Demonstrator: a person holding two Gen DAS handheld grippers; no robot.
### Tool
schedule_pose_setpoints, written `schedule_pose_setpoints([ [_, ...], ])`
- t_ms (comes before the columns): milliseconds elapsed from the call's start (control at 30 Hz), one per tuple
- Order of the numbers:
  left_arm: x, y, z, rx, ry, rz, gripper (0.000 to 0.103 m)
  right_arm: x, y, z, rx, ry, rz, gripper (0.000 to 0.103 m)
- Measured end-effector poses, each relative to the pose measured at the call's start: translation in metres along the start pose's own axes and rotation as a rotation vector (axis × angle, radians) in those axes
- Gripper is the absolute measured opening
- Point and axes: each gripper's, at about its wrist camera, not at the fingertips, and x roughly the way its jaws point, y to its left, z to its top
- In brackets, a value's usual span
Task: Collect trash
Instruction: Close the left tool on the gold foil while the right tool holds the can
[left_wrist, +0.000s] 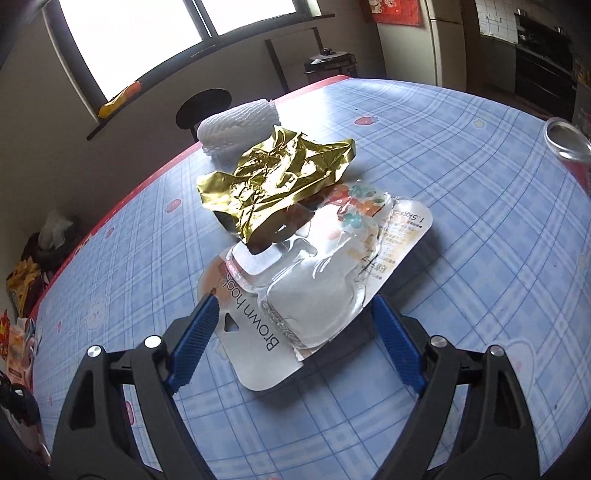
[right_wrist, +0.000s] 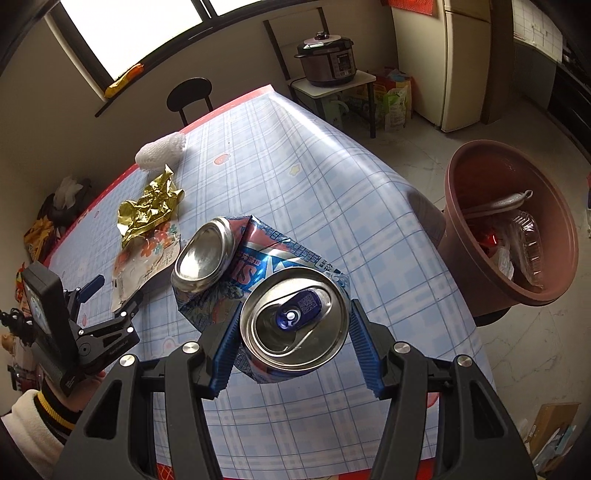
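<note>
The right gripper (right_wrist: 293, 332) holds a squashed drink can (right_wrist: 258, 291) between its two blue pads (right_wrist: 223, 354). The pads press on the can's sides, near its top end with the pull tab. The bent bottom end of the can sticks out past the jaws, up and to the left. The can is up in the air over the table (right_wrist: 314, 192).

To the right of these jaws, off the table's edge, sits a brown bin (right_wrist: 476, 236). There is already some trash in it, like a clear plastic box (right_wrist: 524, 243).

The left gripper (left_wrist: 293, 339) has its jaws wide apart. Between them, just ahead, lies a hook package (left_wrist: 295, 295) of white card and clear plastic. It rests flat on the table (left_wrist: 461, 240). The blue pads (left_wrist: 194, 343) stand on each side of it. I cannot tell if they touch it.

Past the jaws, a crumpled gold wrapper (left_wrist: 273, 181) lies partly on the far end of the package. Farther still, a white foam net (left_wrist: 236, 125) sits near the table's edge. The can shows far off to the right of these jaws.
</note>
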Motion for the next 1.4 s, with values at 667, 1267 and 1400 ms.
schedule_pose_setpoints([
  [667,-0.052,0.024,0.015,-0.119,-0.126,-0.086,0.005,-0.022,-0.012,0.012,0.044,-0.043,0.05,0.056],
  [1267,0.066,0.164,0.07,-0.707,-0.015,-0.296,0.06,-0.008,-0.019,0.027,0.045,-0.021,0.03,0.056],
  [1400,0.107,0.165,0.08,-0.72,0.022,-0.31,0.06,-0.001,-0.023,0.036,0.037,-0.016,0.012,0.056],
])
